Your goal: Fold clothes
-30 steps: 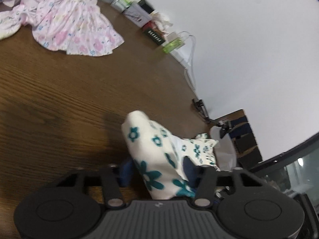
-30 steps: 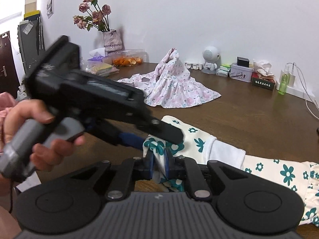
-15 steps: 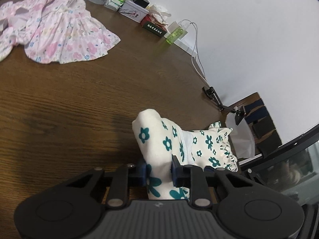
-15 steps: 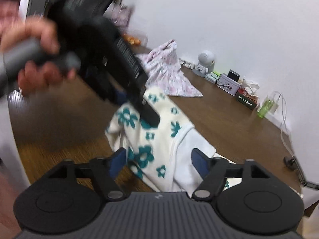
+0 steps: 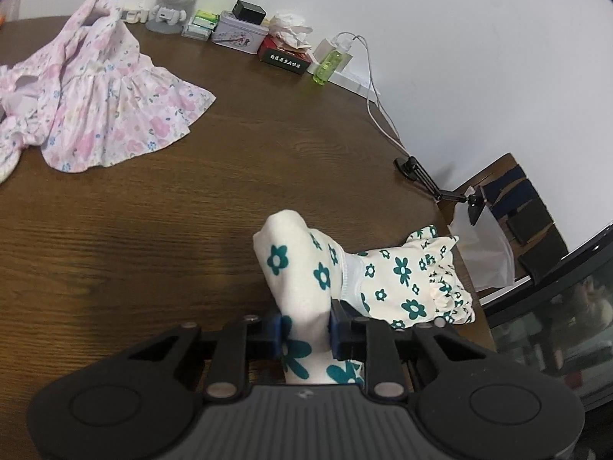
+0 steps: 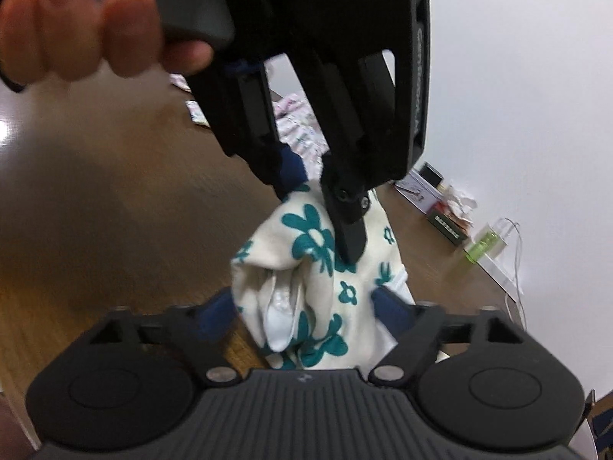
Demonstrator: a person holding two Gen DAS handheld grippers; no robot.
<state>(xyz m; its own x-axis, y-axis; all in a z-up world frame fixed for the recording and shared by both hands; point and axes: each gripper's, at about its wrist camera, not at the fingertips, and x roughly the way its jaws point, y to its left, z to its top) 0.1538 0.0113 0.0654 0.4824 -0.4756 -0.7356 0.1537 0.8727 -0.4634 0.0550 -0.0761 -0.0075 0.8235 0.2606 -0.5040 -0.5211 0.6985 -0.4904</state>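
The left hand-held gripper is pinching a bunched fold of the cream cotton garment printed with teal flowers, its blue pads pressing on the cloth from both sides, and is holding that fold raised above the dark brown wooden bench. The rest of the garment is trailing down to the bench edge at the right, where its ruffled hem is lying. In the right wrist view a person's hand is gripping the left tool's handle. The right hand-held gripper is closing, its jaws standing fairly wide with the garment's hanging part between them; the pads are not yet pressing on it. A pink floral cotton dress is lying crumpled well apart, toward the far left of the bench.
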